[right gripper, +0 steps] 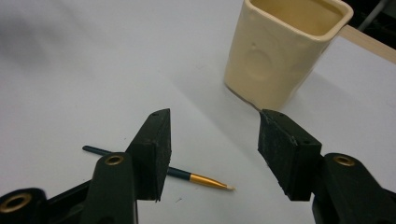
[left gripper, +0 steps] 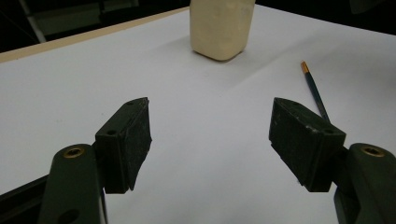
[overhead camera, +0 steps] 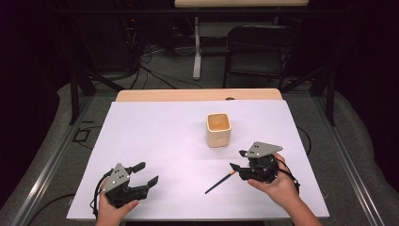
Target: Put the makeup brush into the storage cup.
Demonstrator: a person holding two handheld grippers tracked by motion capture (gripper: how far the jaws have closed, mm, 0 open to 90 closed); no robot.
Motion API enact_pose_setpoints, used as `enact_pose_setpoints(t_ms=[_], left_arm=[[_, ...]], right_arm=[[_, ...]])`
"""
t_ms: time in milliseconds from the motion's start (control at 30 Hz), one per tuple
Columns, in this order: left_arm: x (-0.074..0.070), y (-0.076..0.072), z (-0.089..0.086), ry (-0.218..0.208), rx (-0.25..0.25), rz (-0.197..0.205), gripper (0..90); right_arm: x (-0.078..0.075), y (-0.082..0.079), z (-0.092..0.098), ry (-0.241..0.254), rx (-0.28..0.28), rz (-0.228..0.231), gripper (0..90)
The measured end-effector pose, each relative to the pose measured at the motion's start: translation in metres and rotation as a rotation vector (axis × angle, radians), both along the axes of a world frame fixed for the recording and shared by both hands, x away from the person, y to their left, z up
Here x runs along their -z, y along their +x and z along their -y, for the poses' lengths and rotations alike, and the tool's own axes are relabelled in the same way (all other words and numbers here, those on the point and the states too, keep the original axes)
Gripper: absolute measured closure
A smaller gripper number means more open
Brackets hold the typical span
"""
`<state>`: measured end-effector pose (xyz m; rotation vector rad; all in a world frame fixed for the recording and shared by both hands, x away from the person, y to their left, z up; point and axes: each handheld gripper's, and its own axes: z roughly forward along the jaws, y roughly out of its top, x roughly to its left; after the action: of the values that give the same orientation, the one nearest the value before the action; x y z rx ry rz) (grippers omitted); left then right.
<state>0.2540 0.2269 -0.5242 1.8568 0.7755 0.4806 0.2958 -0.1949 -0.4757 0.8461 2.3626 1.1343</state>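
Observation:
A thin paintbrush with a dark handle and gold ferrule lies flat on the white table sheet. A cream square cup stands upright behind it. My right gripper hovers just above the bristle end, open, with nothing between its pads. In the right gripper view the paintbrush passes behind one jaw of the right gripper, and the cup is close ahead. My left gripper rests open at the front left. The left gripper faces the cup and the paintbrush.
The sheet covers a wooden table whose far edge shows behind the cup. A black folding chair and cables lie on the floor beyond. Dark rails run along both sides of the table.

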Motion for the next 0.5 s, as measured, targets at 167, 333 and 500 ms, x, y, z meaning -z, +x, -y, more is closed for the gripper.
enact_pose_setpoints(t_ms=[167,333,500], left_arm=[[0.0,0.0,-0.001,0.0,-0.001,0.003,29.6],[-0.001,-0.001,-0.001,0.0,-0.003,0.002,29.6],[-0.001,-0.001,-0.001,0.001,-0.003,0.0,29.6]], right_arm=[[-0.006,0.004,-0.002,-0.027,0.0,-0.006,40.1],[-0.011,0.008,-0.002,-0.022,-0.005,-0.032,41.9],[-0.014,0.013,-0.004,-0.064,-0.045,-0.083,43.4]])
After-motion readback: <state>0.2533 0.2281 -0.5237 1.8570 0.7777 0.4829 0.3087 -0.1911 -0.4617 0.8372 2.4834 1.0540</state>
